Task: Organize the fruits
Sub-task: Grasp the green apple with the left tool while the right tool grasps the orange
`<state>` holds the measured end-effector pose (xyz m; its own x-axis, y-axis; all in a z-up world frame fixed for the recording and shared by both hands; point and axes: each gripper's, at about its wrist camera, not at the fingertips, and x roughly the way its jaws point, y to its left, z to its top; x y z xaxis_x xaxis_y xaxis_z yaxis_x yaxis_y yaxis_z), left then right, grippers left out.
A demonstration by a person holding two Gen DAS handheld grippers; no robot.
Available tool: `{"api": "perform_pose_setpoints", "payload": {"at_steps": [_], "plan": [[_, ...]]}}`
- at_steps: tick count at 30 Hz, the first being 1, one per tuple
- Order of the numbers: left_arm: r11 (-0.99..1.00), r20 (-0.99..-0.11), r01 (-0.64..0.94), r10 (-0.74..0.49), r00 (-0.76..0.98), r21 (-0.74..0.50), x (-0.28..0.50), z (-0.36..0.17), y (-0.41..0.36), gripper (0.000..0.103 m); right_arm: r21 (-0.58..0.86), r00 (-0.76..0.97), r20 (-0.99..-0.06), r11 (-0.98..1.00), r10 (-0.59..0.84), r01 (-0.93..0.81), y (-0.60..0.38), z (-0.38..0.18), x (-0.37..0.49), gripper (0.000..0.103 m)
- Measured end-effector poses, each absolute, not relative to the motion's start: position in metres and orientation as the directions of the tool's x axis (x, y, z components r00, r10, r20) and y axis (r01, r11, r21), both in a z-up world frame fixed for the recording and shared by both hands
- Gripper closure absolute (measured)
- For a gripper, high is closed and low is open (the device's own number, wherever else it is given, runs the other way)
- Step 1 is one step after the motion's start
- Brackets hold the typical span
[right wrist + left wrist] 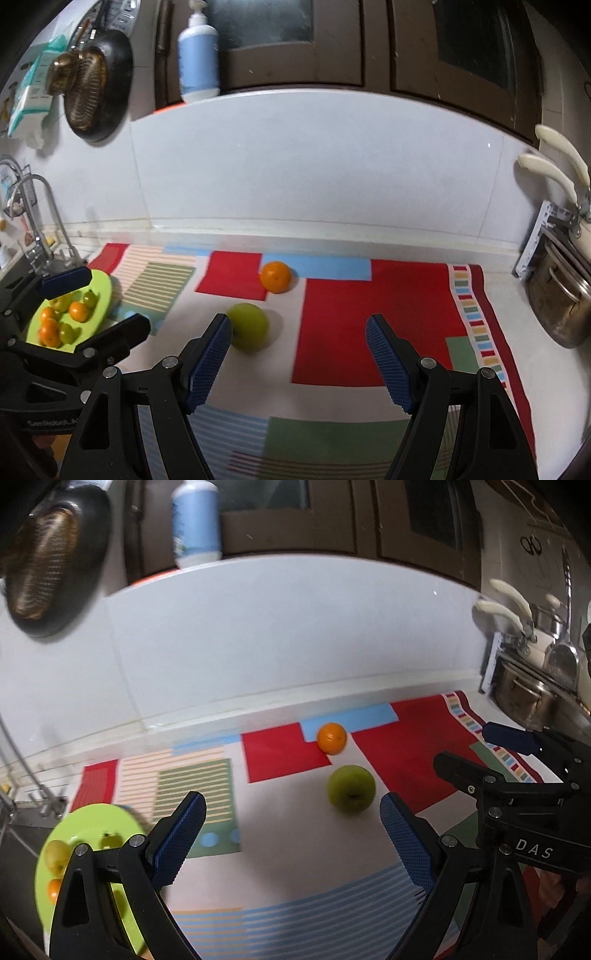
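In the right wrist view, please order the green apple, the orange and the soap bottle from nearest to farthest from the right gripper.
From the right gripper:
1. Green apple, just past its left finger.
2. Orange, farther back on the mat.
3. Soap bottle, up on the ledge above the wall.

Two hand-held grippers, black frames with blue pads.
Left gripper [291, 834] and right gripper [299, 354]: ribbed blue fingertips [208, 363], silver round screws, white lettering "DAS" and "GenRobot" on the bodies.
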<state>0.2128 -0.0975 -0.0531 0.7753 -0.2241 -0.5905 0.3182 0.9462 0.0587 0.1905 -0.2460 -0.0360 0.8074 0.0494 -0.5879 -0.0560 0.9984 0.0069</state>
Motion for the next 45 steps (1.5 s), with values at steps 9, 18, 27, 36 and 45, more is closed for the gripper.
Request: {"api": "perform_pose_setpoints", "payload": {"at_steps": [9, 18, 27, 36, 45], "plan": [[0.921, -0.645, 0.387, -0.277, 0.712, 0.031, 0.246, -0.087, -0.127, 0.008, -0.015, 0.770, -0.638, 1.000, -0.014, 0.007, -0.273, -0.064, 0.210, 0.027], [0.896, -0.675, 0.443, -0.313, 0.668, 0.022, 0.272, -0.109, -0.150, 0.022, -0.024, 0.719, -0.693, 0.998, -0.058, 0.057, -0.294, -0.089, 0.229, 0.027], [0.890, -0.713, 0.452, -0.360, 0.602, -0.067, 0.293, -0.118, -0.150, 0.048, -0.035, 0.701, -0.712, 0.999, -0.046, 0.030, -0.291, -0.101, 0.247, 0.027], [0.904, -0.709, 0.422, -0.341, 0.617, -0.068, 0.300, -0.113, -0.136, 0.053, -0.014, 0.695, -0.719, 1.000, -0.006, -0.005, -0.282, -0.101, 0.265, 0.027], [0.948, -0.699, 0.317, -0.221, 0.680, 0.009, 0.320, -0.101, -0.099, 0.053, 0.003, 0.704, -0.705, 0.993, 0.086, -0.118, -0.246, -0.100, 0.297, 0.028]]}}
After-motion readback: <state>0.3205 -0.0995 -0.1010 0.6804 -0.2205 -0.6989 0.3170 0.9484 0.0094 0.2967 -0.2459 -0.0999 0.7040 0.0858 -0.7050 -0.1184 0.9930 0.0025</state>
